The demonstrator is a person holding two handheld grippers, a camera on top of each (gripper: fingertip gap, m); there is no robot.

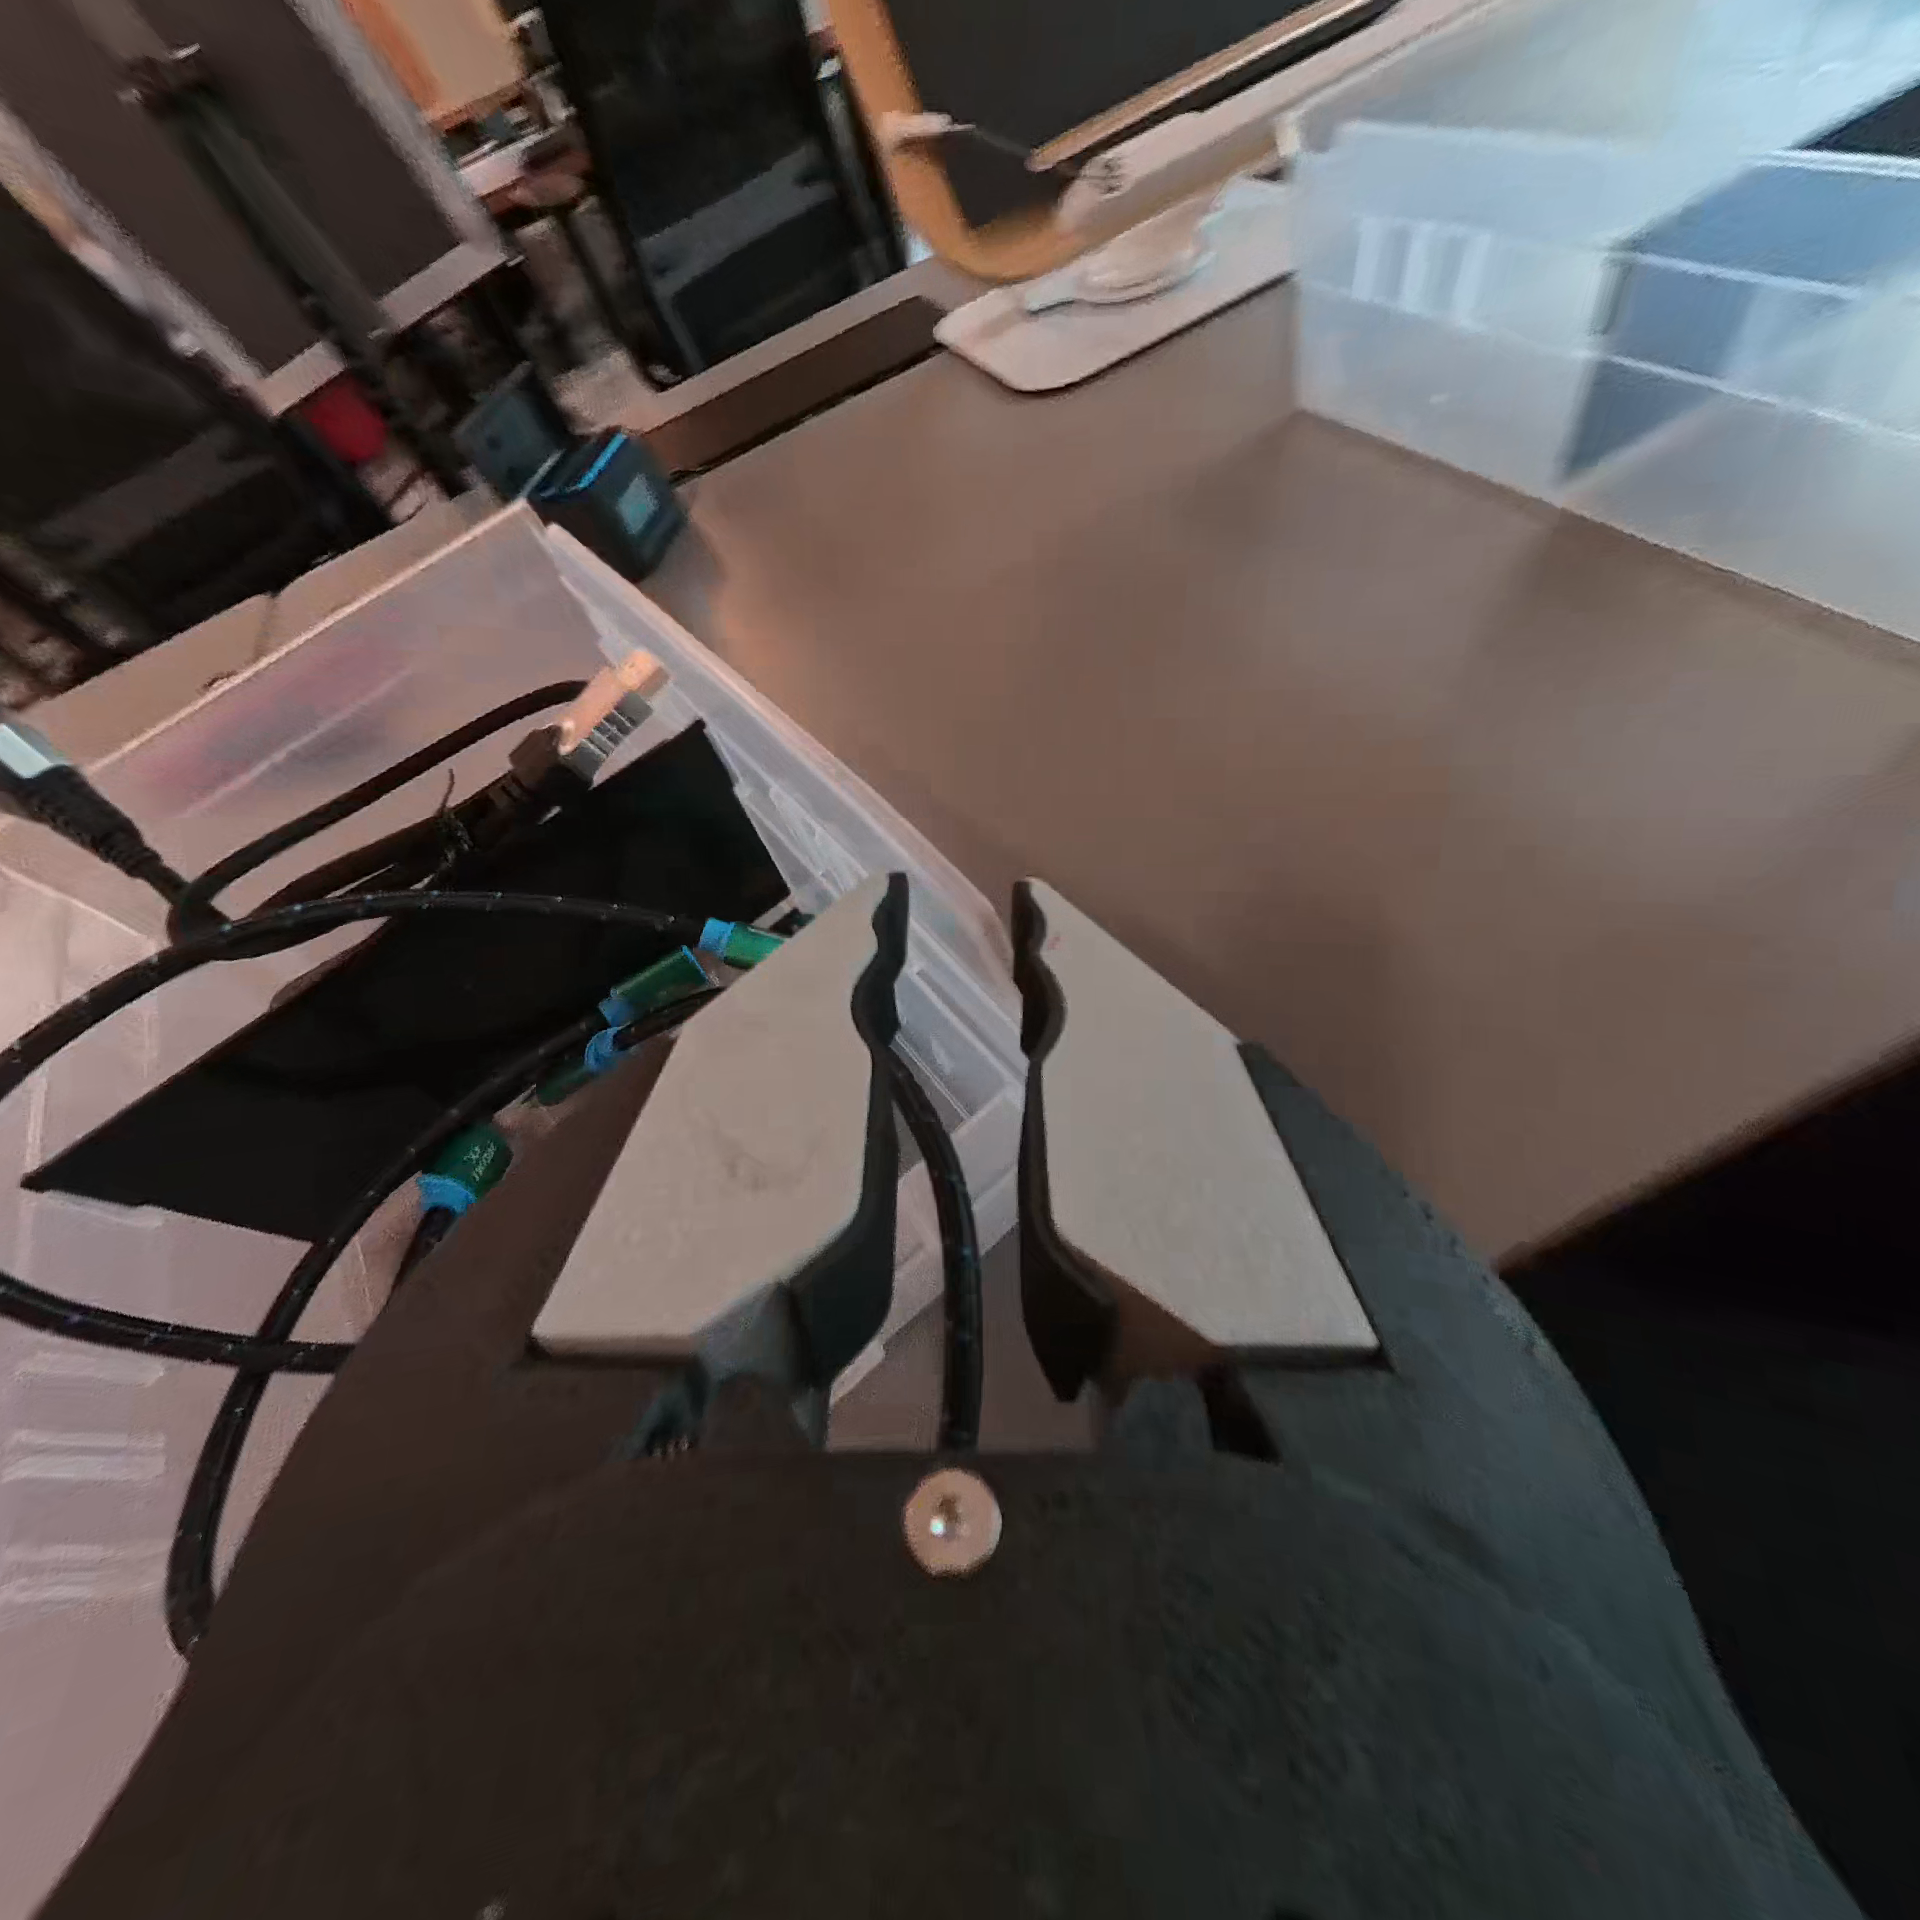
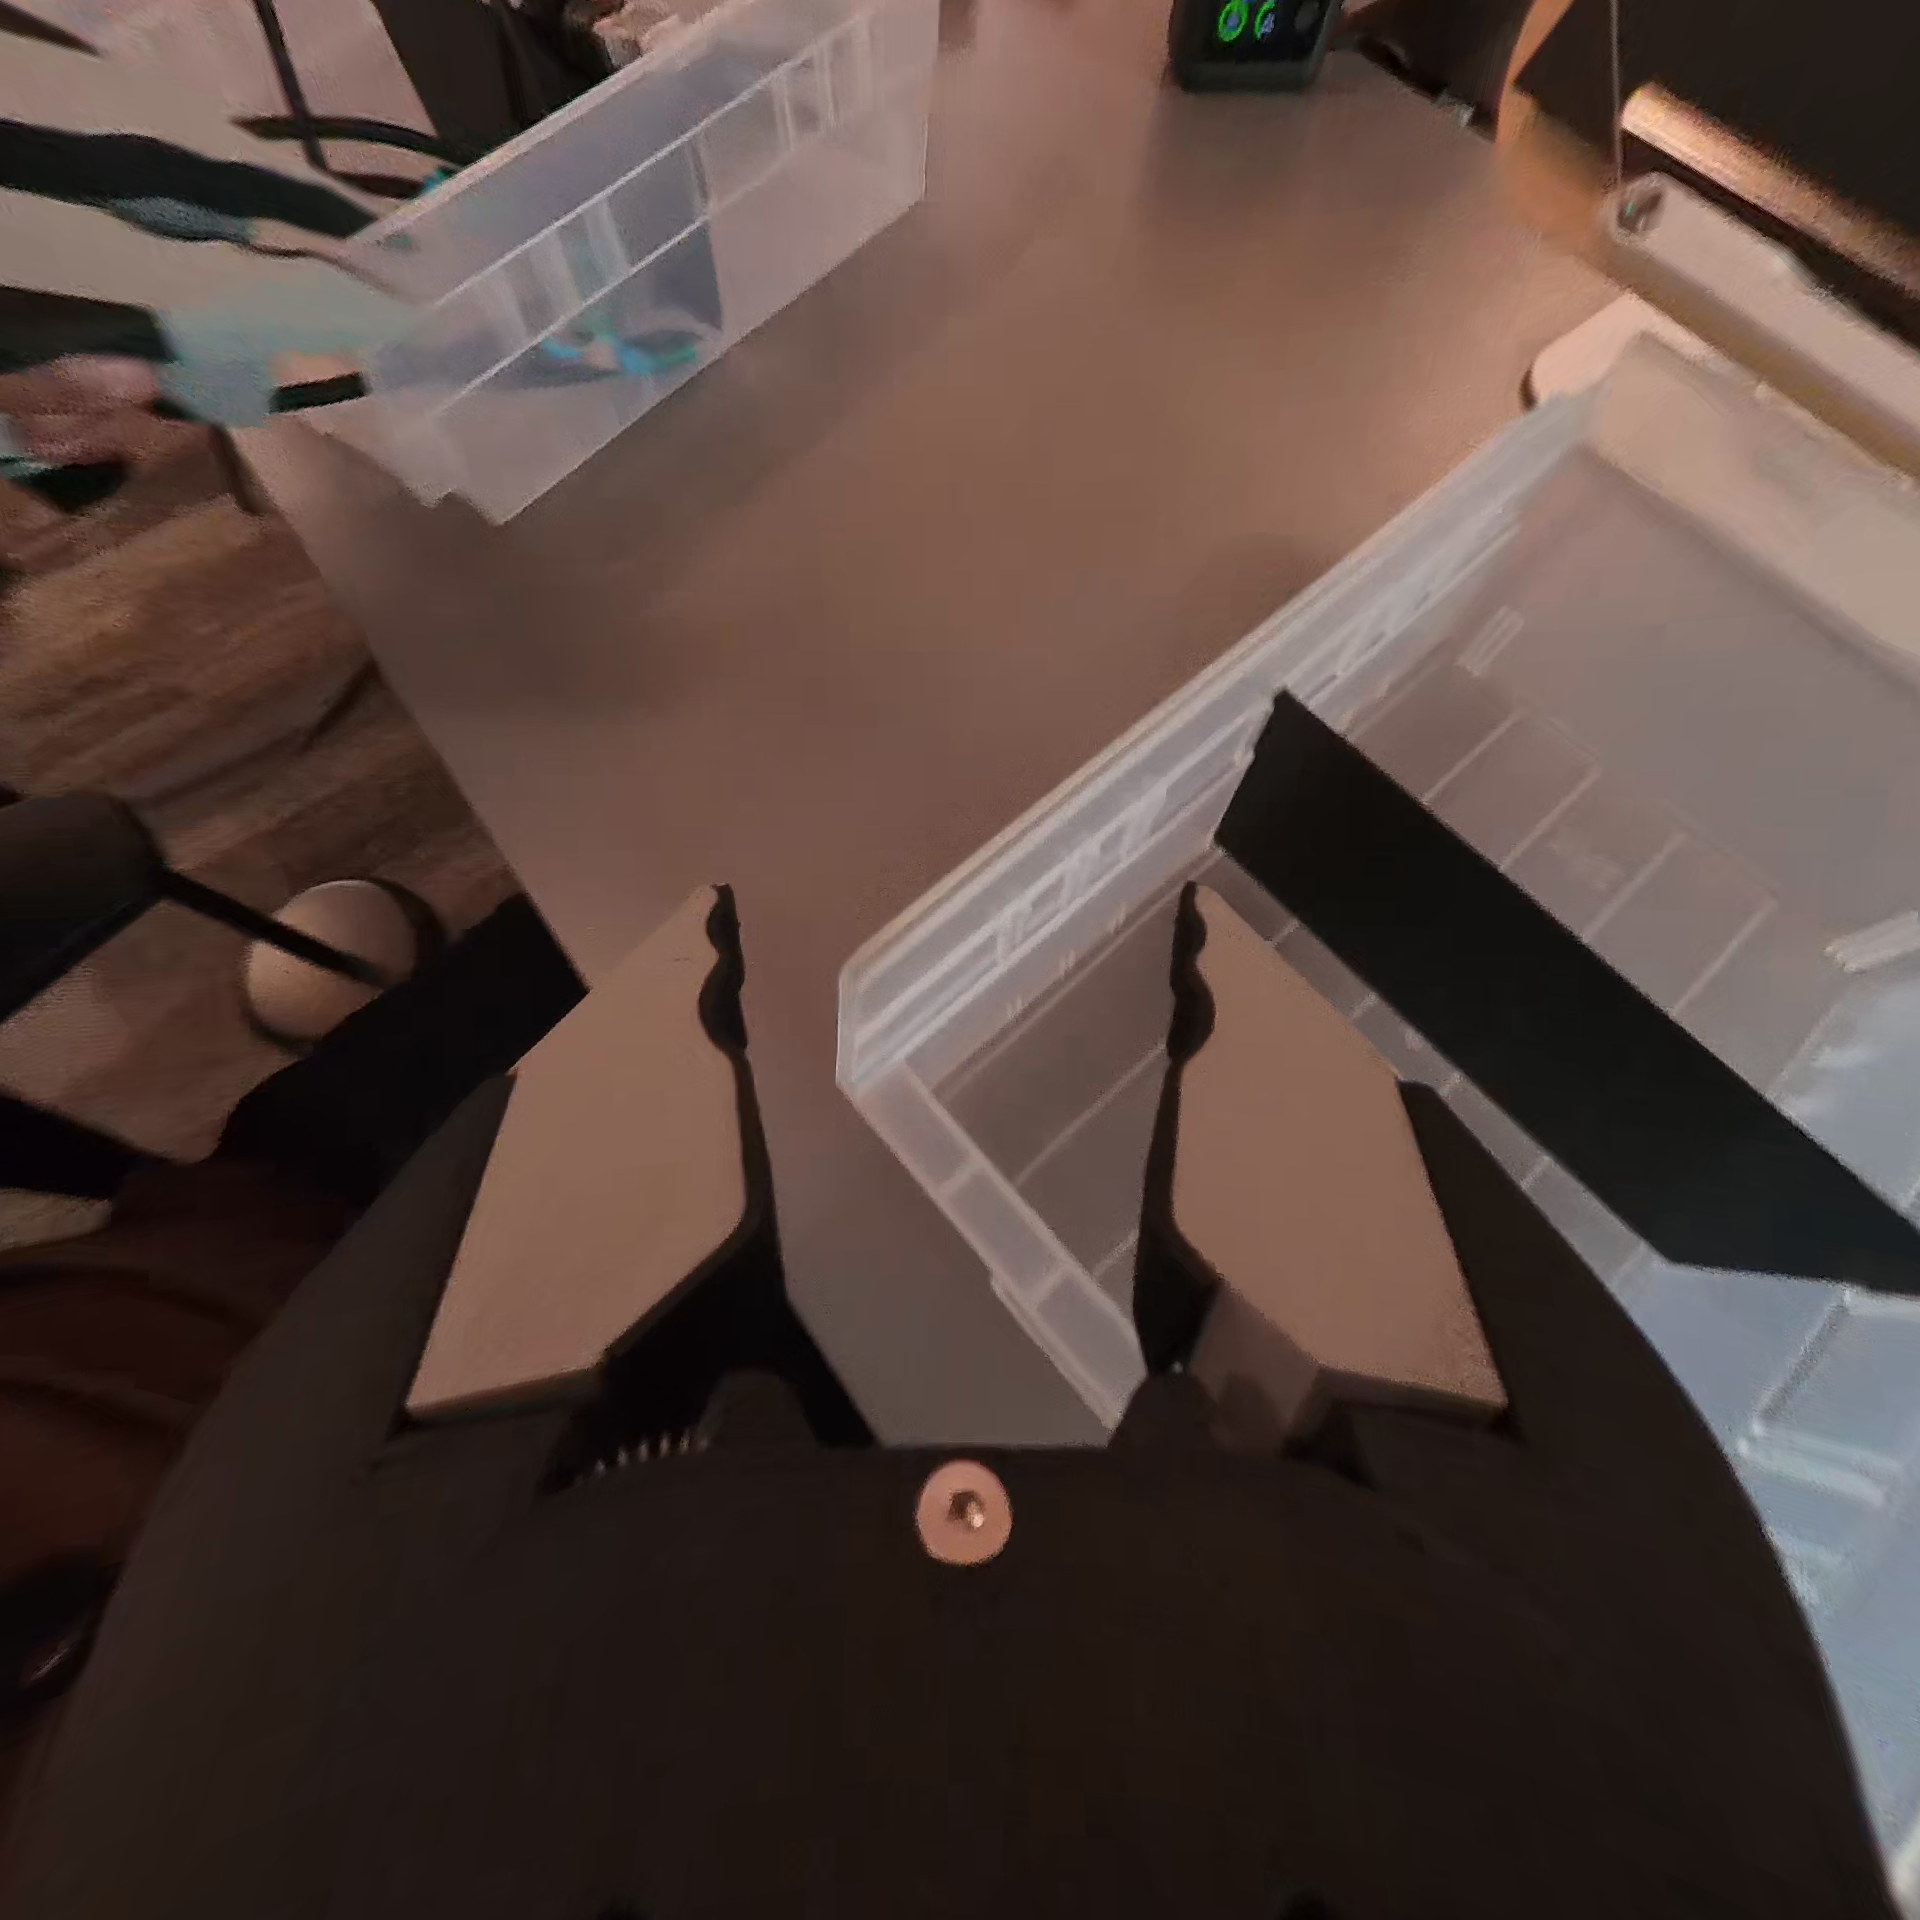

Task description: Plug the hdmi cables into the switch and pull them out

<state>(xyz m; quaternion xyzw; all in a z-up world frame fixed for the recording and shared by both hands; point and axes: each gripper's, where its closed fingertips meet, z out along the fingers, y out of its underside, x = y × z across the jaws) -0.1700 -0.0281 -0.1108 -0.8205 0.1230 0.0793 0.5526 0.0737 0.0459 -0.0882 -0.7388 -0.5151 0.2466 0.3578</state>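
In the left wrist view, several black braided HDMI cables with green plugs (image 1: 665, 982) lie in a clear plastic box (image 1: 343, 675), over a flat black piece (image 1: 416, 997). Another cable ends in a silver plug (image 1: 613, 707). My left gripper (image 1: 956, 904) hangs over the box's near rim with its jaws a little apart. One black cable (image 1: 961, 1247) runs under the gap, ungripped. My right gripper (image 2: 956, 899) is wide open and empty over the corner of a second clear box (image 2: 935, 1091) holding a flat black slab (image 2: 1507, 987). I cannot make out the switch.
The brown table (image 2: 883, 623) lies between the two boxes. The cable box also shows at the upper left of the right wrist view (image 2: 644, 208). A small cube with a lit screen (image 1: 613, 499) and a monitor stand base (image 1: 1039, 343) stand at the back. The table edge is near left.
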